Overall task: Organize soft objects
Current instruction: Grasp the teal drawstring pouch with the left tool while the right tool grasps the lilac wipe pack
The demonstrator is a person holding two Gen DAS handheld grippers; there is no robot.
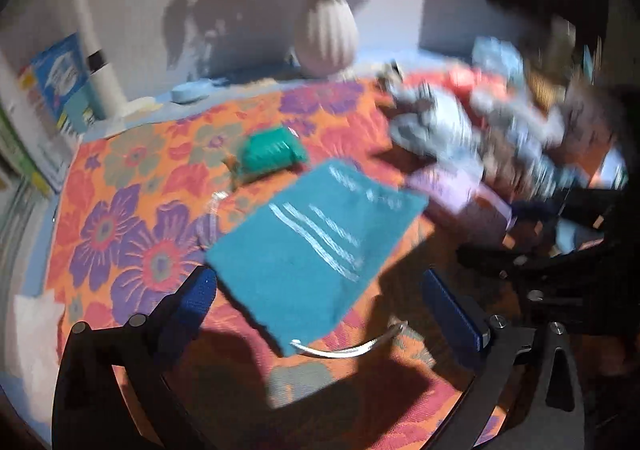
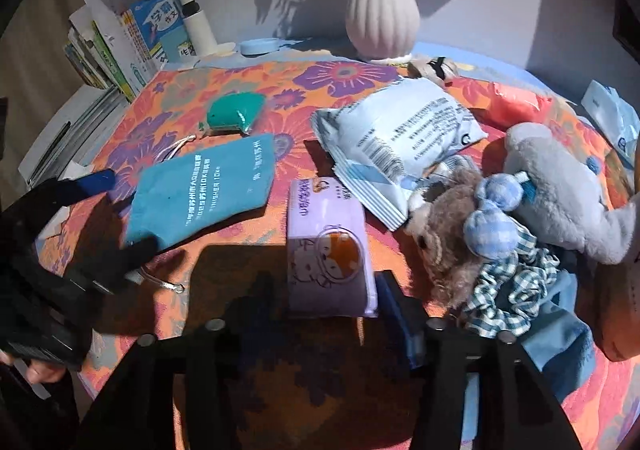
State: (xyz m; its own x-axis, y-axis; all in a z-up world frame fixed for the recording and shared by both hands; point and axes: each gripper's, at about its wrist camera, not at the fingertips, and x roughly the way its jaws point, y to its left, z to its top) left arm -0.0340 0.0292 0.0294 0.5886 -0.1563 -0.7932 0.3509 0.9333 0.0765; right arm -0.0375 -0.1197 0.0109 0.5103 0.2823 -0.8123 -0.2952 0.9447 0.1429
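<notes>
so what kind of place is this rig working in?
Likely a home desk or side table against a wall. A stack of books leans at the back left, a ribbed vase with greenery stands by the wall, and a floral cloth covers the top under plush toys.

Left gripper [image 1: 320, 290]: black frame, blue textured pads [image 1: 452, 310], round silver screws.

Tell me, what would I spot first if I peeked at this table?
Probably the bright orange cloth with big purple flowers, covering the whole table. On it, the teal drawstring bag lies flat left of the middle, and a fluffy grey plush toy sprawls on the right, beside a brown teddy.
</notes>
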